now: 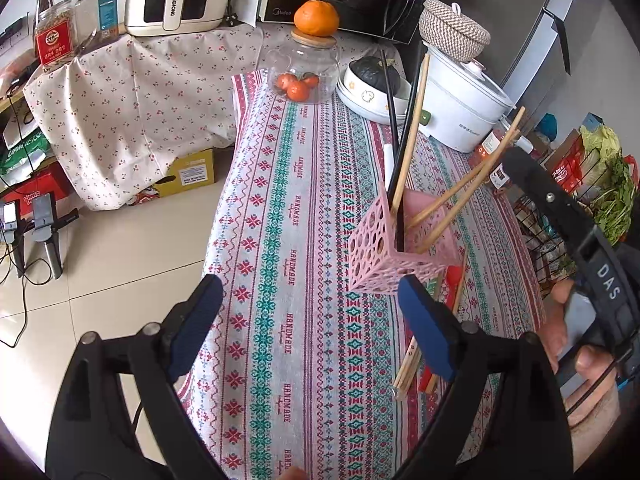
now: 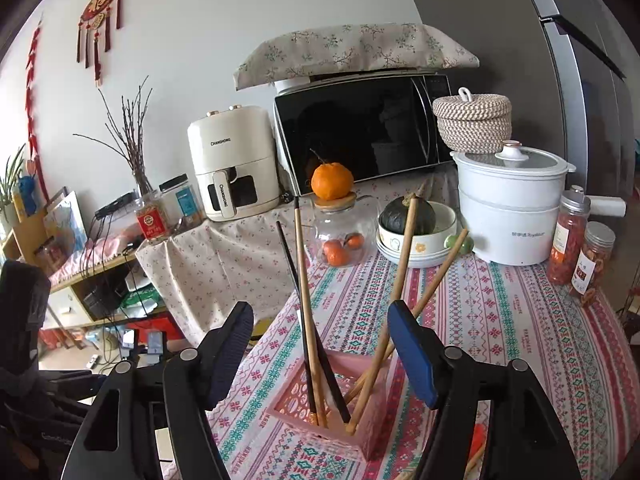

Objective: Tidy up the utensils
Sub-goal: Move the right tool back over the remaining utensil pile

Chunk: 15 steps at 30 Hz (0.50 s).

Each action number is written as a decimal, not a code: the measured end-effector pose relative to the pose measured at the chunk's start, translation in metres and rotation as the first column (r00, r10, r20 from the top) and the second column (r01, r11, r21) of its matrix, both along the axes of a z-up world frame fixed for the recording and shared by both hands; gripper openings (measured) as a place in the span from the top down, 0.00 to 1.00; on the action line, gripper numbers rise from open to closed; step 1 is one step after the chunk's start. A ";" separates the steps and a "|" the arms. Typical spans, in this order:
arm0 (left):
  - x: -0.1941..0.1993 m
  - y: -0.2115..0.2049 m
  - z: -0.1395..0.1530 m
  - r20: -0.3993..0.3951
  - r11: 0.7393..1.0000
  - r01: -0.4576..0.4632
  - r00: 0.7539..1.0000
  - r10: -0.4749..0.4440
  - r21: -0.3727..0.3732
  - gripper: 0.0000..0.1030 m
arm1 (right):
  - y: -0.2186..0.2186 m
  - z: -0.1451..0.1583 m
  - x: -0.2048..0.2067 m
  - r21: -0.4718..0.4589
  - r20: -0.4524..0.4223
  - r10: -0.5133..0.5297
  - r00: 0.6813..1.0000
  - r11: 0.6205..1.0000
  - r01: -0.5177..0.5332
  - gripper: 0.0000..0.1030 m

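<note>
A pink perforated holder (image 1: 384, 252) stands on the patterned tablecloth (image 1: 280, 200) with black chopsticks (image 1: 390, 120) and wooden chopsticks (image 1: 416, 120) leaning out of it. My left gripper (image 1: 310, 284) hangs open just short of the holder, with nothing between its blue pads. Loose wooden chopsticks (image 1: 408, 364) lie on the cloth by its right finger. In the right wrist view my right gripper (image 2: 320, 308) is open above the holder (image 2: 332, 412). The black chopsticks (image 2: 288, 256) and wooden chopsticks (image 2: 404, 264) rise between its jaws, and neither pad presses on them.
Behind the holder stand a glass jar of tangerines (image 2: 340, 236) with an orange (image 2: 332, 180) on its lid, stacked bowls with a dark squash (image 2: 416, 236), a white cooker (image 2: 508, 216) and two snack jars (image 2: 568, 240). A wire basket of greens (image 1: 592, 208) borders the table's right side. The floor (image 1: 120, 260) drops off left.
</note>
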<state>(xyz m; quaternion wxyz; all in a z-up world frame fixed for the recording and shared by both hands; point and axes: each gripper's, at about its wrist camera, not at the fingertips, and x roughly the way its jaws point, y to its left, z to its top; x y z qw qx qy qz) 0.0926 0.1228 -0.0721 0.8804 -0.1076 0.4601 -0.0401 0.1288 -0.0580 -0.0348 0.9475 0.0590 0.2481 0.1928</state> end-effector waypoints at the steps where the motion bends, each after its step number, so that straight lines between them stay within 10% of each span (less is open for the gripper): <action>1: -0.001 -0.003 -0.001 -0.001 1.000 0.010 1.000 -0.010 0.005 0.10 | -0.007 0.004 -0.003 -0.010 -0.007 -0.014 1.000 1.000 0.014 0.19; 6: -0.008 -0.025 -0.008 -0.027 0.997 0.050 0.998 -0.049 0.052 0.02 | -0.046 0.009 -0.015 -0.092 -0.071 -0.087 0.994 0.992 0.081 0.00; 15: -0.018 -0.076 -0.029 -0.049 0.962 0.175 0.985 -0.168 0.211 0.01 | -0.094 -0.046 -0.010 -0.237 -0.271 -0.219 0.937 0.959 0.155 0.00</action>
